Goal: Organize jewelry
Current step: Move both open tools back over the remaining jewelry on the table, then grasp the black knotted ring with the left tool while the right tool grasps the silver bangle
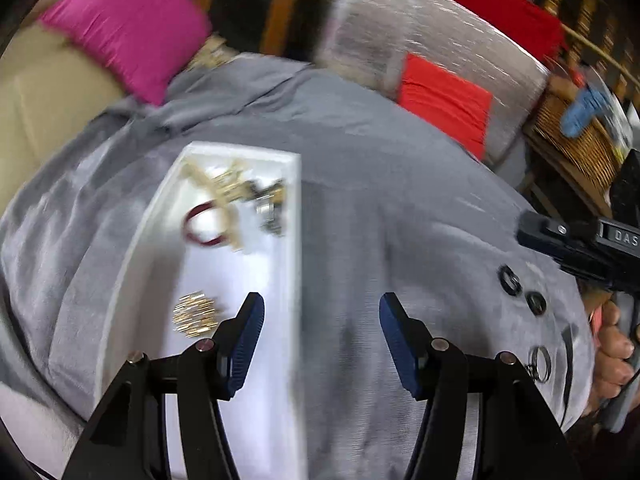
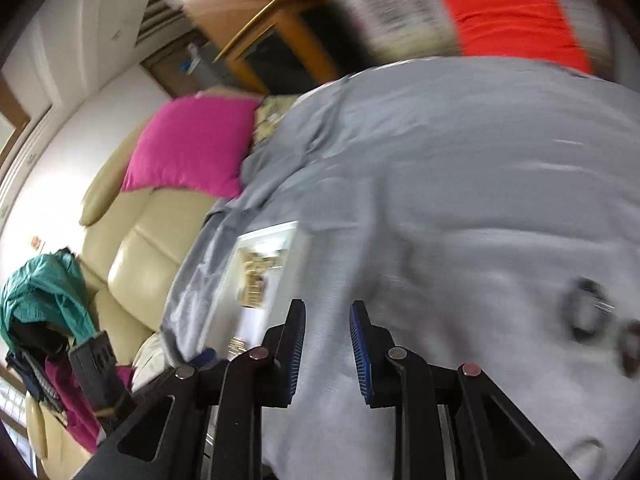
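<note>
The left gripper [image 1: 321, 312] hangs with its blue-padded fingers [image 1: 250, 334] spread wide apart and nothing between them. Its left finger sits over the near end of a white tray [image 1: 294, 216], its right finger over bare grey cloth [image 1: 380, 184]. Just left of the left finger, inside the tray, lies a small cluster of gold pieces [image 1: 195, 314]. Farther ahead in the tray are a dark red bangle [image 1: 205, 225] and a blurred tangle of gold and dark jewelry [image 1: 244, 192] at its far end. Well to the right of the right finger, loose on the cloth, lie two black rings [image 1: 520, 290], a thin metal ring [image 1: 540, 360] and a dark strip-like piece [image 1: 567, 364].

The right gripper [image 2: 327, 322] also carries nothing; its fingers [image 2: 298, 340] stand apart with a narrower gap, over the grey cloth. The tray [image 2: 298, 248] lies ahead and left of them, and blurred dark rings [image 2: 586, 312] lie to their right. In the left wrist view the right gripper's black body comes in from the right edge, bearing white letters that read "DAS" before the frame cuts them off, with a hand [image 1: 612, 364] wrapped around its handle.

Beyond the cloth sit a pink cushion [image 1: 132, 28] on a beige sofa [image 2: 132, 248], a red cushion [image 1: 446, 100] and a wicker basket [image 1: 576, 148]. A teal garment [image 2: 44, 292] is heaped to the far left.
</note>
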### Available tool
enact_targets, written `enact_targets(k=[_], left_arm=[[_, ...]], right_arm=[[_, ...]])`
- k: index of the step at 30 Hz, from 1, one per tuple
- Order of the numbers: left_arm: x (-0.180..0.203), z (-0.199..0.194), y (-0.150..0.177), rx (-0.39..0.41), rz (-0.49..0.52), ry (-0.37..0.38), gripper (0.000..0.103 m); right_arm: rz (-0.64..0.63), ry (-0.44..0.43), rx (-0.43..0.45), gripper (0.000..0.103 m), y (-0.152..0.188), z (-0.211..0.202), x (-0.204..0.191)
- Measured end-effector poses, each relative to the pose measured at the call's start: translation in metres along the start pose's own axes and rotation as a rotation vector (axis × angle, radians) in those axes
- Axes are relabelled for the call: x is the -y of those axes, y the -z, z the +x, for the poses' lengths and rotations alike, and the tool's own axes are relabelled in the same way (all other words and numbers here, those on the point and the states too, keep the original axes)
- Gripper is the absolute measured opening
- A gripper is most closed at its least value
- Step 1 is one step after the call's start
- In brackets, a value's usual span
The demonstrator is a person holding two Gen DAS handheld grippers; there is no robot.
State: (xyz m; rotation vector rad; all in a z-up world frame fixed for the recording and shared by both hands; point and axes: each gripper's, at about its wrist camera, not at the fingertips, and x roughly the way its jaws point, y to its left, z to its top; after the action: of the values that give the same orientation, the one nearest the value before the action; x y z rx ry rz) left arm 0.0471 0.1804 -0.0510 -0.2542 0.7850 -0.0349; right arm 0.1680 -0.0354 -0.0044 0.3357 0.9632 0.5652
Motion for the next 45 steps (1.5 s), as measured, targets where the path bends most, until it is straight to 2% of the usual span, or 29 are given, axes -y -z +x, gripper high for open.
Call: enact_targets(k=[4,8,15,18,20,23,28,34,45], left_arm=[[0.066,0.003,0.009,0.016,0.151,0.039,0.061],[0.119,0.012,0.026,-0.018,0.254,0.106,0.062],[0.192,0.028,0.059,-0.084,0.44,0.217,0.062],[0.209,0.032,0.073,-0.119,0.51,0.266,0.062],[0.217,0.037,0.079,-0.152,0.54,0.301,0.062],[0.229,0.042,0.09,-0.194,0.599,0.351,0.062],[0.24,0.044,0.101,-0.206,0.642,0.364,0.062],[0.248,0.059,0.104,-0.213,0.657,0.342,0.062],[0.255,0.082,0.106,-0.242,0.664,0.329,0.032]], right_arm=[[0.057,0.082,0.043,0.025,0.02,-0.059,0.056],[0.17,0.142,0.077,0.025,0.044,-0.104,0.12],[0.315,0.131,0.113,0.026,0.072,-0.126,0.184],[0.335,0.132,0.091,0.026,0.077,-0.125,0.196],[0.327,0.158,0.051,0.026,0.08,-0.122,0.199],[0.332,0.15,-0.008,0.026,0.091,-0.118,0.205],[0.263,0.158,-0.051,0.026,0.101,-0.119,0.2],[0.312,0.152,-0.033,0.026,0.105,-0.131,0.213],[0.309,0.143,-0.031,0.026,0.104,-0.132,0.211]])
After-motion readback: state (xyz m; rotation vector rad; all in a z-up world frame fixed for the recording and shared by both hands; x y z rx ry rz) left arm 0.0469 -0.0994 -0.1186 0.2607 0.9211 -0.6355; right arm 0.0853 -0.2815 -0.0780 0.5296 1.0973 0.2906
